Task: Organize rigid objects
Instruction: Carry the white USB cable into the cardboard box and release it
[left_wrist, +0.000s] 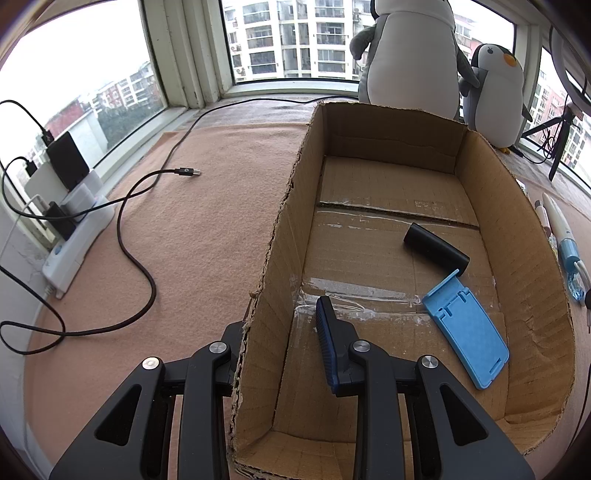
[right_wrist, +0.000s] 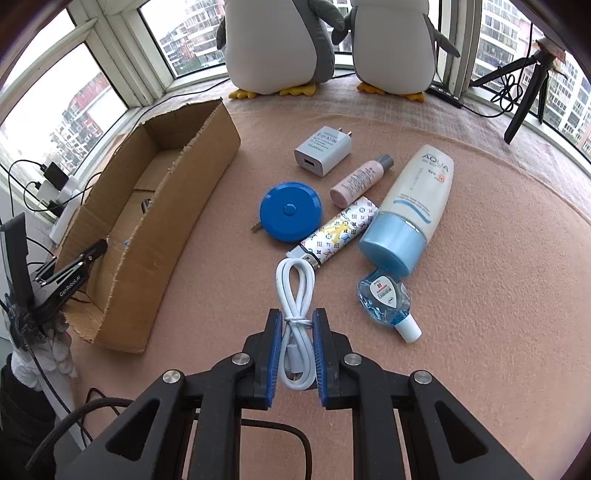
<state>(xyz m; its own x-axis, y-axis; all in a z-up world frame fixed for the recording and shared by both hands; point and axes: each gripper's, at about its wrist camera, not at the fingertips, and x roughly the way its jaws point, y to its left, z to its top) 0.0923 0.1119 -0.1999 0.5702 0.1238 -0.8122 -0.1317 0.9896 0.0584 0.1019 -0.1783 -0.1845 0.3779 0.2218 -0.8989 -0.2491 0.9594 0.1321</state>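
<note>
Right now the left gripper (left_wrist: 284, 343) has its jaws spread wide, straddling the near-left wall of the cardboard box (left_wrist: 280, 236): one finger sits outside and is mostly hidden behind the torn cardboard edge, the other, with its blue pad, hangs inside. Ahead of that inner finger, on the box floor, lie a blue phone stand (left_wrist: 467, 328) and, beyond it, a black cylinder (left_wrist: 436, 249) touching the stand's far end. The right gripper (right_wrist: 295, 350) has its jaws on either side of a coiled white cable (right_wrist: 295, 295) lying on the tabletop (right_wrist: 480, 332); whether the pads actually press it I cannot tell, and the cable's plug end is hard to make out between them. Ahead of those jaws sit a patterned lighter-like case (right_wrist: 340, 230), a blue tape measure (right_wrist: 290, 210), a white charger (right_wrist: 323, 149), a pink bottle (right_wrist: 360, 181), an AQUA sunscreen bottle (right_wrist: 413, 206) and a small blue drop bottle (right_wrist: 386, 299). Two plush penguins (right_wrist: 273, 40) at the window are cut off at the top.
</note>
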